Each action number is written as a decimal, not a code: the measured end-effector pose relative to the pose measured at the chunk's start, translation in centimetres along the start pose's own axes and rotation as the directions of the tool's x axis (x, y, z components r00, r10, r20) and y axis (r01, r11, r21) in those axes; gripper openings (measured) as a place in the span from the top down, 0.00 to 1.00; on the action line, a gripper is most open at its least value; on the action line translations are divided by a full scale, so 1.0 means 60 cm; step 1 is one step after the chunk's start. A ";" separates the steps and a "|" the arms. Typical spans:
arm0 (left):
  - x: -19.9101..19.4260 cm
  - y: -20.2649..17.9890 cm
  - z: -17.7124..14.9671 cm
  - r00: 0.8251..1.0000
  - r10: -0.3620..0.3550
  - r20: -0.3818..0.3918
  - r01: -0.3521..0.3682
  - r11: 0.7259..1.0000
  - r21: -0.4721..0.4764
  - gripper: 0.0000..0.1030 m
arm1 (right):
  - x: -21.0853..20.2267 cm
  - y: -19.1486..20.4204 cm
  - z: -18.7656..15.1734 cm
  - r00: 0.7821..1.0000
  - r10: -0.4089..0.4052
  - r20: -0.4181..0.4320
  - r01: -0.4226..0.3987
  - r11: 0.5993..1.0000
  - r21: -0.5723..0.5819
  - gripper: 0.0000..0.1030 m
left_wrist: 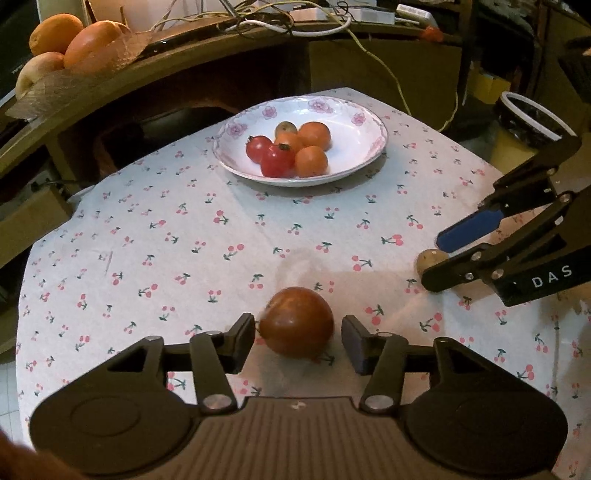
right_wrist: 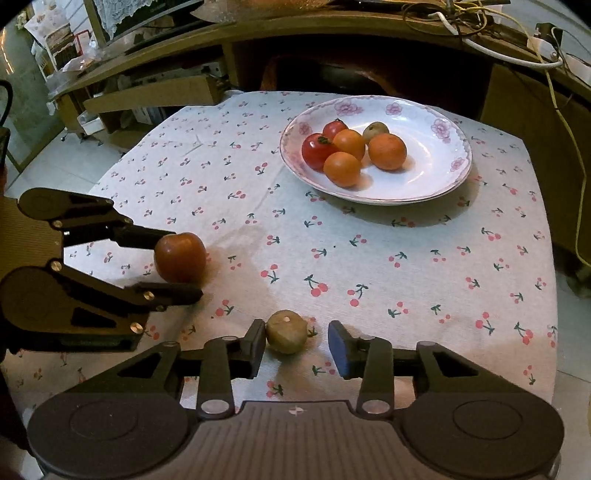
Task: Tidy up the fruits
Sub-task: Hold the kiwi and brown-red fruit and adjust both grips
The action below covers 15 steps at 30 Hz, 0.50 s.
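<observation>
A dark red round fruit (left_wrist: 298,322) lies on the cherry-print tablecloth between the fingers of my open left gripper (left_wrist: 298,338); it also shows in the right wrist view (right_wrist: 180,257). A small tan-brown fruit (right_wrist: 286,331) lies between the fingers of my open right gripper (right_wrist: 297,343), touching the left finger, with a gap to the right one. In the left wrist view this fruit (left_wrist: 430,260) is partly hidden behind the right gripper. A white floral plate (left_wrist: 364,127) (right_wrist: 436,155) at the far side holds two red fruits, three orange fruits and one small brown fruit.
A wooden desk edge (left_wrist: 110,85) runs behind the table, with large orange fruits (left_wrist: 92,40) on a tray at the left and cables (left_wrist: 314,22) on top. A lined bin (left_wrist: 528,114) stands off the table's right side. The tablecloth (right_wrist: 406,258) covers the whole table.
</observation>
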<state>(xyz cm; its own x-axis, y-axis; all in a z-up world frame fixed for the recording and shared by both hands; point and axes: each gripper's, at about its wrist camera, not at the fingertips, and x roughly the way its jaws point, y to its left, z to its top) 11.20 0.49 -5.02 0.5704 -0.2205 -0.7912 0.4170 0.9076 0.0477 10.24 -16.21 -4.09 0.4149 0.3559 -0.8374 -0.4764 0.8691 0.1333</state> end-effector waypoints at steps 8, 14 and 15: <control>0.006 0.005 -0.002 1.000 -0.008 -0.007 0.008 1.000 -0.003 0.43 | 0.002 0.001 0.002 1.000 0.009 0.003 -0.009 1.000 -0.001 0.58; 0.010 0.002 -0.004 1.000 -0.015 -0.013 0.015 1.000 0.003 0.42 | 0.004 0.002 0.002 1.000 0.011 0.000 -0.011 1.000 -0.007 0.57; 0.010 0.002 -0.004 1.000 -0.015 -0.010 0.015 1.000 0.002 0.42 | 0.004 0.002 0.002 1.000 0.014 0.000 -0.014 1.000 -0.006 0.57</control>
<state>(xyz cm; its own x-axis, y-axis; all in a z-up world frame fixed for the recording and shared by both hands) 11.42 0.53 -5.61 0.5566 -0.2308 -0.7981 0.4272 0.9034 0.0366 10.37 -15.99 -4.22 0.4081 0.3677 -0.8356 -0.4869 0.8619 0.1415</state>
